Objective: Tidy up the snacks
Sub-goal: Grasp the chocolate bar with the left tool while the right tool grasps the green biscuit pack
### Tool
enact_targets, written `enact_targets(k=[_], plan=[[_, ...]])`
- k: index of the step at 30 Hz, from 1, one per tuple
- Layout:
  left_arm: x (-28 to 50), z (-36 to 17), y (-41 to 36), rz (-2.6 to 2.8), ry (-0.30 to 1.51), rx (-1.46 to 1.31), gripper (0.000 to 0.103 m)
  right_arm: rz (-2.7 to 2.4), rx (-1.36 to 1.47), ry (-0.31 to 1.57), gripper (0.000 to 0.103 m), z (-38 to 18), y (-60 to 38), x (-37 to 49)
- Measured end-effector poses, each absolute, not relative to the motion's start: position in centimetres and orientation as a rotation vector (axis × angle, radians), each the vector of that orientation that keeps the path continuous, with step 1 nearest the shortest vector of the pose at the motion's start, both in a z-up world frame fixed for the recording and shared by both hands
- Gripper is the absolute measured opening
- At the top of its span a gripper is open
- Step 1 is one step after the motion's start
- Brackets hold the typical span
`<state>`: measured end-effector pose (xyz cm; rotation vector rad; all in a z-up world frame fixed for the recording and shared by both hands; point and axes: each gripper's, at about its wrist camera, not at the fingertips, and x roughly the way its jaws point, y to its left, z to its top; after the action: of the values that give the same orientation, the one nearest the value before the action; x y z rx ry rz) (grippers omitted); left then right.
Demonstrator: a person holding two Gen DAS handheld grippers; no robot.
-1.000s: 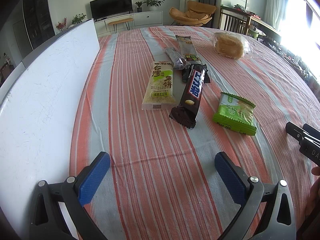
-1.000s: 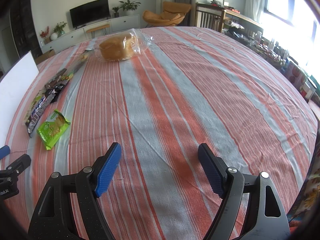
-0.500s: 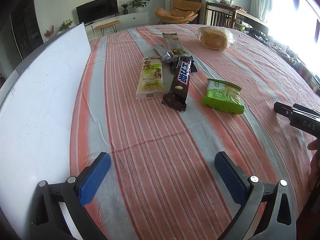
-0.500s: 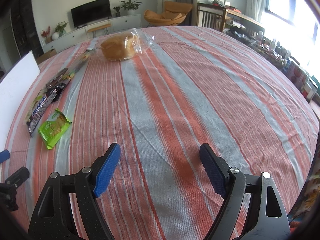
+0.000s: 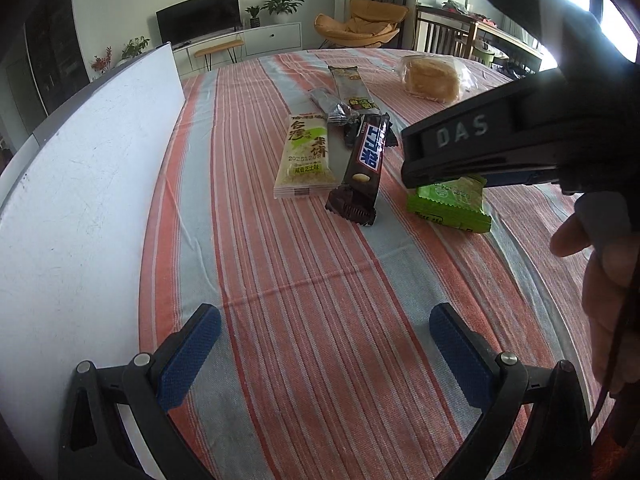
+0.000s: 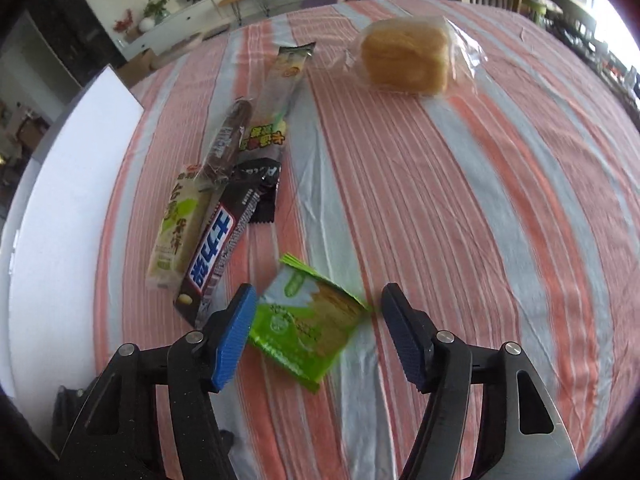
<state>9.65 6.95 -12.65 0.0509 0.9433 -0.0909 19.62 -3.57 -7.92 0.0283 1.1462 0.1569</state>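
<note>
Several snacks lie on the striped tablecloth. My right gripper (image 6: 318, 324) is open, its blue pads on either side of a green cracker packet (image 6: 306, 324), (image 5: 450, 206), not touching it. A dark Snickers bar (image 6: 214, 254), (image 5: 366, 160), a pale rice cake pack (image 6: 178, 226), (image 5: 306, 156), a long green-yellow bar (image 6: 278, 90), (image 5: 352, 86) and a small dark bar (image 6: 226, 140) lie beyond. Bagged bread (image 6: 404, 58), (image 5: 432, 76) sits far back. My left gripper (image 5: 324, 344) is open and empty over bare cloth, nearer than the snacks.
A white board (image 5: 80, 184), (image 6: 60, 216) stands along the table's left side. The right gripper's black body (image 5: 512, 132) and the hand holding it (image 5: 608, 280) fill the right of the left wrist view. Living room furniture lies beyond the table.
The right gripper has swung left and down to the green packet, now straddling it. The left gripper has stayed open and nearly still.
</note>
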Motion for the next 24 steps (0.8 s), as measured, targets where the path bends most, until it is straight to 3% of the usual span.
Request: enact_targets(k=[3, 9, 17, 24], plan=[[9.7, -12.6, 7.0, -0.091, 0.943, 0.051, 0.103, 0.202, -0.119, 1.109, 0.071, -8.4, -1.9, 18.7], [9.6, -12.6, 6.9, -0.091, 0.943, 0.051, 0.103, 0.186, -0.106, 1.045, 0.063, -8.2, -7.7, 17.1], [9.6, -12.5, 6.9, -0.084, 0.945, 0.048, 0.103, 0.066, -0.022, 0.903, 0.066, -8.5, -15.7, 14.2], [12.7, -8.5, 3.6, -0.118, 0.877, 0.116, 0.094, 0.056, -0.017, 0.906, 0.068, -8.3, -15.8, 14.3]])
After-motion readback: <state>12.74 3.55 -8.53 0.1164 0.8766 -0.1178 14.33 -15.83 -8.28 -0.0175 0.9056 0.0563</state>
